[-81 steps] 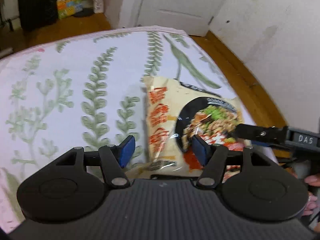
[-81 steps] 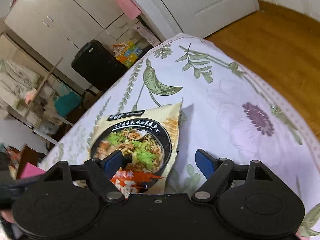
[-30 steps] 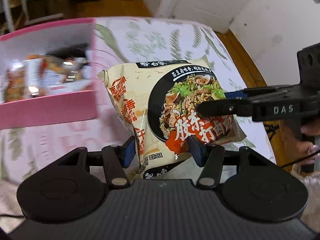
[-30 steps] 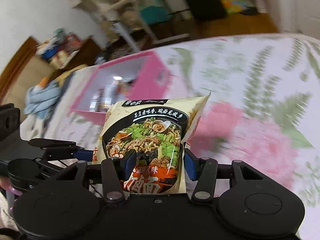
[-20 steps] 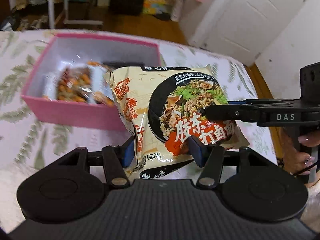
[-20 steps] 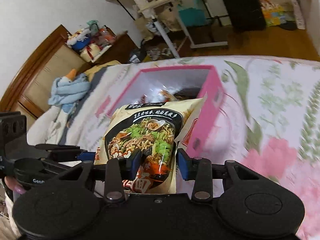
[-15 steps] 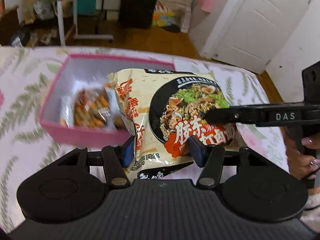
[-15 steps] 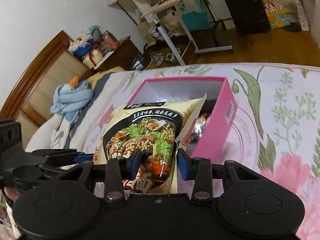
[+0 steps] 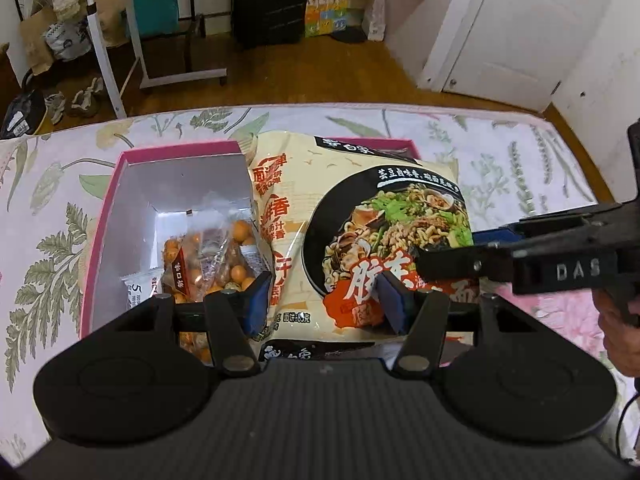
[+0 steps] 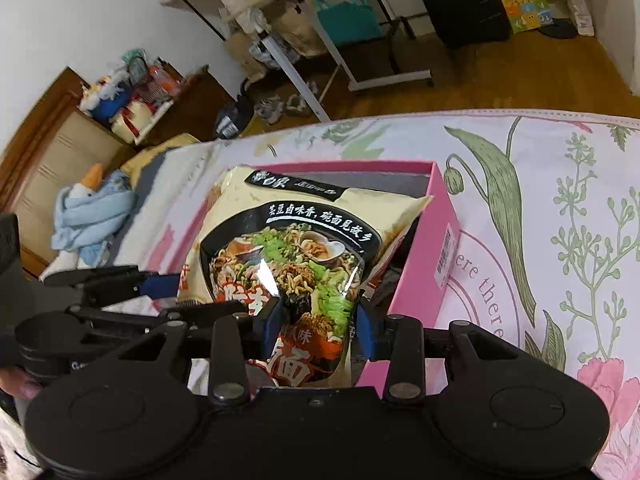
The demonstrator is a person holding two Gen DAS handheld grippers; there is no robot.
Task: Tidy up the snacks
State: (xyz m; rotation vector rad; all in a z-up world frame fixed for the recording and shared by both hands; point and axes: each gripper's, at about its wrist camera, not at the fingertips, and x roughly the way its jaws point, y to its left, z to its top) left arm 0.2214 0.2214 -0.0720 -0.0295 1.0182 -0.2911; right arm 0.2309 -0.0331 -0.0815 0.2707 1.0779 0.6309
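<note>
Left wrist view: noodle packet [image 9: 360, 236] clamped by both hand-held grippers, left [image 9: 326, 300], right [image 10: 316, 326], poised over pink box [image 9: 100, 220] for drop-in.

One noodle pack [image 9: 360, 236] over one pink box [image 9: 100, 216]; inside the box, one nut bag [image 9: 208, 260] and one white sachet [image 9: 138, 290].

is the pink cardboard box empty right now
No, the pink cardboard box already holds a clear bag of orange round snacks and a small white packet.
</note>
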